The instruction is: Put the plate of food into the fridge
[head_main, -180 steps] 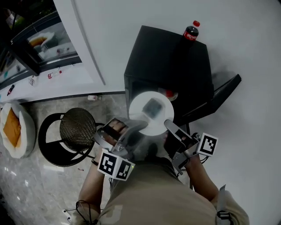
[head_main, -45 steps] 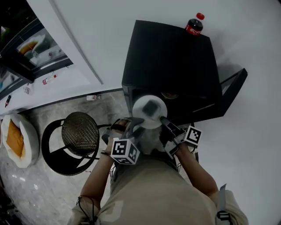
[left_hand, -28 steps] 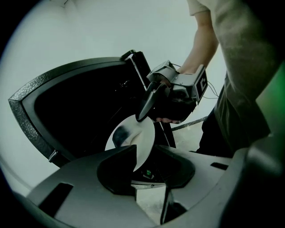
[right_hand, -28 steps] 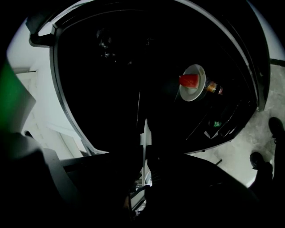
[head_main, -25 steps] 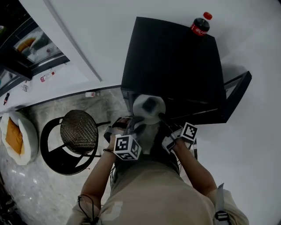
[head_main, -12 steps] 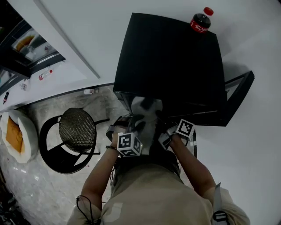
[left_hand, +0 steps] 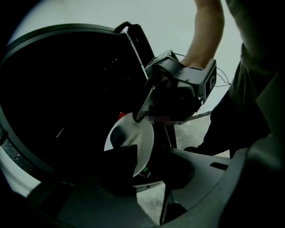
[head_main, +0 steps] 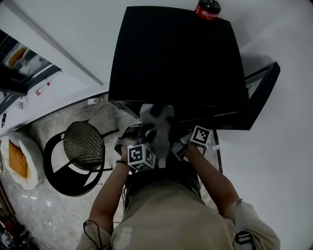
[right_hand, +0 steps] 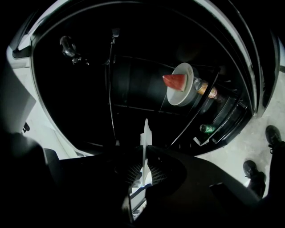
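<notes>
- See the plate (head_main: 156,117) right at the open mouth of the fridge (head_main: 176,58), not yet on any shelf.
- Find the left tongs (left_hand: 140,160) clenched on the plate's left rim, just now squeezed a little tighter.
- Find the right tongs (right_hand: 143,167) clenched hard on the plate's right rim.
- Keep both grips tight, and let go of neither before setting the plate down.
- Hold the plate flat to stop the dark lump of food (left_hand: 118,136) from sliding off.
- Move both tongs together at the same speed to avoid twisting the plate.
- Go in slow and low, under the top edge of the fridge.
- Steer clear of the open door (head_main: 261,95) on the right.
- Look inside first and spot the white bowl (right_hand: 189,89) with the red slice (right_hand: 174,82) at the far right.
- Mind the bottle (right_hand: 207,90) just beside the bowl and the green can (right_hand: 205,128) lower down on the right.
- Aim for the bare left part of the wire shelf (right_hand: 142,107), well apart from the bowl.
- Set the plate down softly, then open the tongs and pull straight back.
- Leave the cola bottle (head_main: 208,9) on top of the fridge alone, with no bumping.
</notes>
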Available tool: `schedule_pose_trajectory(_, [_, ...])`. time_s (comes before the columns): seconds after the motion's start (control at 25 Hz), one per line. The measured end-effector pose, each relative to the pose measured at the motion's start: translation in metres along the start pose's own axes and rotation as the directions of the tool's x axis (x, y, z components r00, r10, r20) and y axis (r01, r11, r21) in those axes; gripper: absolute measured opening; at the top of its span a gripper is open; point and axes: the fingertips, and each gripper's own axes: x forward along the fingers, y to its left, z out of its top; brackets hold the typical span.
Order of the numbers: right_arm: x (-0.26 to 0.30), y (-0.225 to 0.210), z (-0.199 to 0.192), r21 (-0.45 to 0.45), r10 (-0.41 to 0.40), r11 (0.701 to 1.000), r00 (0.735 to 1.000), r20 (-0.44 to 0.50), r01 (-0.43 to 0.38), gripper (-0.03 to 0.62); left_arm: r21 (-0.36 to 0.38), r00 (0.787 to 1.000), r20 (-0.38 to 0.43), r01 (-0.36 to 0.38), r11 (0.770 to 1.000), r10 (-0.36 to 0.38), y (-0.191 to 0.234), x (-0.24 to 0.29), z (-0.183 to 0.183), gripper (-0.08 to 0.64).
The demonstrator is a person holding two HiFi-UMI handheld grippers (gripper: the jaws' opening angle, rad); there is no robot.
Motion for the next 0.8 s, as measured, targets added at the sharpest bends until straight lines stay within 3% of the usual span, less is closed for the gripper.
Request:
schedule_pose_trajectory(0.36, [-0.009,-0.002,0.001,0.012,0.043,0.999,0.998,0.046,-0.043,0.036,0.034,1.0,-0.006,0.01,0.999,-0.01,-0.007,0.007,0.004,0.107])
schedule_pose_trajectory(0.8, [-0.018,-0.026,-0.003,-0.003,0.004,1.0,0.994,0.105,-0.004,0.036,0.059,1.0,-0.003,0.027,0.998,-0.027,-0.02,0.018,-0.001,0.095])
